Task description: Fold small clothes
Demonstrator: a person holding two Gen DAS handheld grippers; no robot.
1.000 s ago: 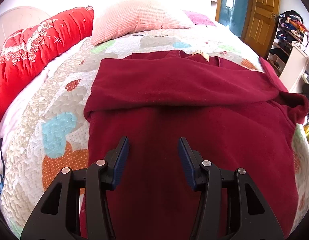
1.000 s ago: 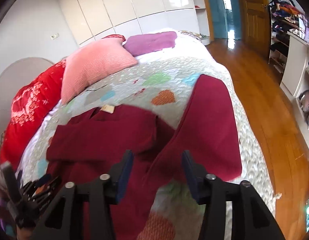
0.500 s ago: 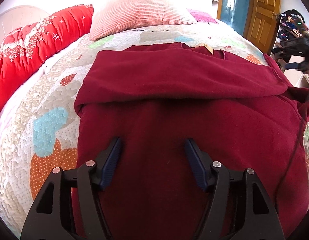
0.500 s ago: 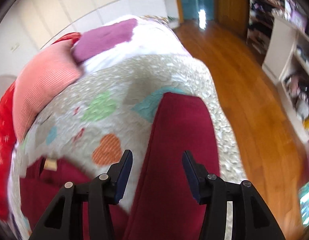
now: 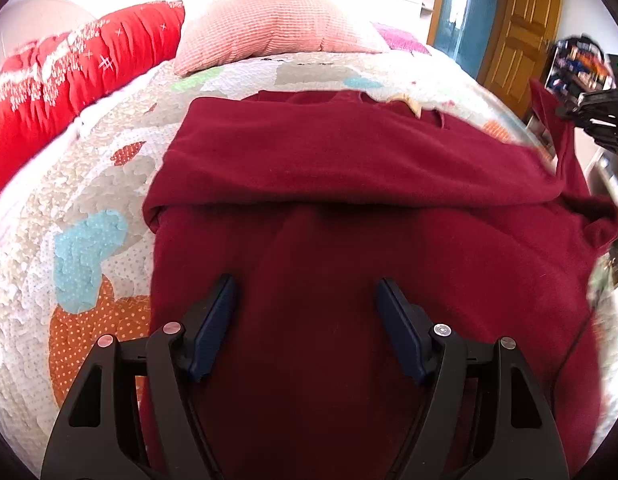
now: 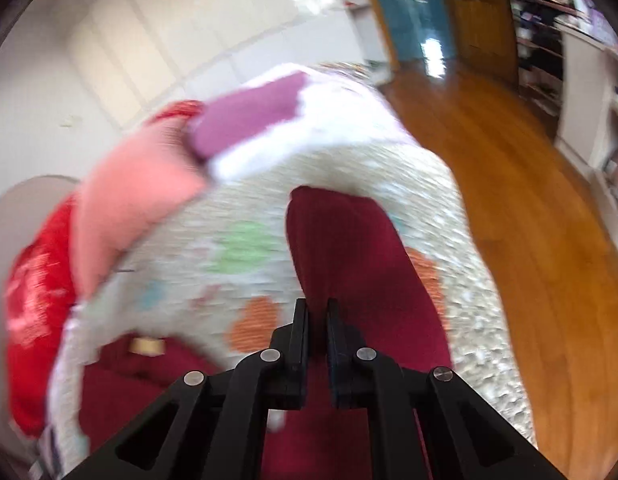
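Right wrist view shows the right gripper [image 6: 317, 320] pinching the free sleeve [image 6: 349, 248] of the dark red knit sweater [image 5: 349, 240], its length running ahead toward the bed's far edge. The left gripper [image 5: 305, 320] hangs spread above the sweater's body, mid-quilt [image 5: 89, 240], wooden floor [image 6: 529, 220] beyond.

A bed covered by a pale quilt [image 5: 109, 184] with teal, orange and green patches carries everything. A dark red sweater [image 5: 349, 240] lies spread on the quilt, one sleeve [image 5: 349, 164] folded across its chest. Along the head end rest a red bolster [image 5: 69, 80], a pink pillow [image 5: 277, 24] and a purple pillow [image 6: 249, 116], partly blurred
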